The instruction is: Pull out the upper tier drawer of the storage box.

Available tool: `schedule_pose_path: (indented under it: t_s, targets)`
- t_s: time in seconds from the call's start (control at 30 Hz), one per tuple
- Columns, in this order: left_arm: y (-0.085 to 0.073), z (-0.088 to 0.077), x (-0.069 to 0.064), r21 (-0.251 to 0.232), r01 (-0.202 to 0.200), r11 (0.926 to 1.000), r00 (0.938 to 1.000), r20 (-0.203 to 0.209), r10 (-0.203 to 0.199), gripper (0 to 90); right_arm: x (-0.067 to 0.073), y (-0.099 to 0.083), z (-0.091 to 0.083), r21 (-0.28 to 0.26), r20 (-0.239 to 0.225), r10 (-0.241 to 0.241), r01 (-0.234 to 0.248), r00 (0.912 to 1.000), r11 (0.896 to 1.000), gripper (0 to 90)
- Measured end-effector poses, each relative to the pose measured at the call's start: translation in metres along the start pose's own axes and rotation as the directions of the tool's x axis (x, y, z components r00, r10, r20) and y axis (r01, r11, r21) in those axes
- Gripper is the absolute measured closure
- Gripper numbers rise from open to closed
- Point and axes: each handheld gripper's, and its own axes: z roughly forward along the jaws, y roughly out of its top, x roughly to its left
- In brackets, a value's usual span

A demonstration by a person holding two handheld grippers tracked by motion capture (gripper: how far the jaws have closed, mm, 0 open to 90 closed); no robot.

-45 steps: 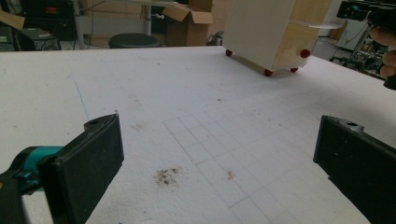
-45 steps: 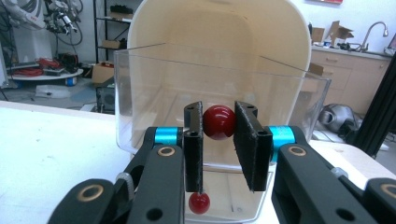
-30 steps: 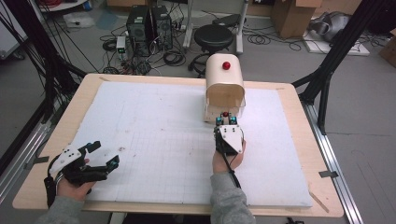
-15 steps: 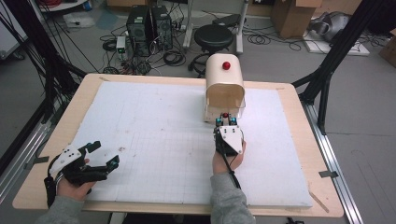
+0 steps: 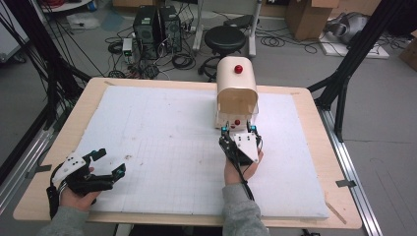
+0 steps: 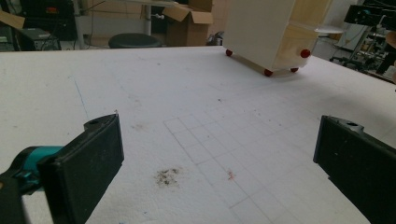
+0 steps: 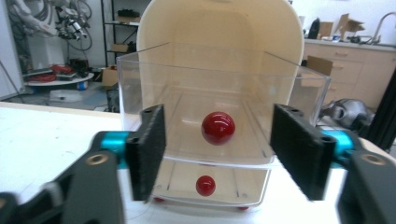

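A cream cabinet [image 5: 237, 93] with a domed top and a red knob on its roof stands on the white foam mat [image 5: 162, 128]. Its upper clear drawer [image 7: 187, 116] sticks out toward me, and that drawer's red knob [image 7: 218, 127] sits between the pads of my right gripper [image 7: 219, 149], which is open and not touching it. A lower drawer knob [image 7: 205, 185] shows beneath. From above, the right gripper [image 5: 239, 130] is right at the cabinet's front. My left gripper [image 5: 112, 161] rests open at the mat's near left corner, its jaws wide apart [image 6: 219, 163] over bare mat.
The wooden table edge [image 5: 59, 147] frames the mat. From the left gripper, the cabinet [image 6: 266, 32] stands far off on small red feet. A dirt smudge [image 6: 166, 176] marks the mat. A stool, computers and cables lie on the floor beyond the table.
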Motion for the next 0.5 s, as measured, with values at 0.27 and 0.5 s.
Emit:
schedule_pose_path:
  t_s: [0.27,0.5]
  targets:
    - [-0.0002,0.0006,-0.0001,0.003,-0.001,1.0000,1.0000,0.001,0.001,2.1,-0.0005,0.0003,0.0001,0.022,-0.036,0.004,-0.003,0.9993,1.000,10.3]
    - [-0.0002,0.0008,0.0004,0.001,-0.001,1.0000,1.0000,0.002,0.001,2.1,-0.0036,0.0018,-0.0003,0.044,-0.094,0.005,-0.001,0.9956,0.999,10.4]
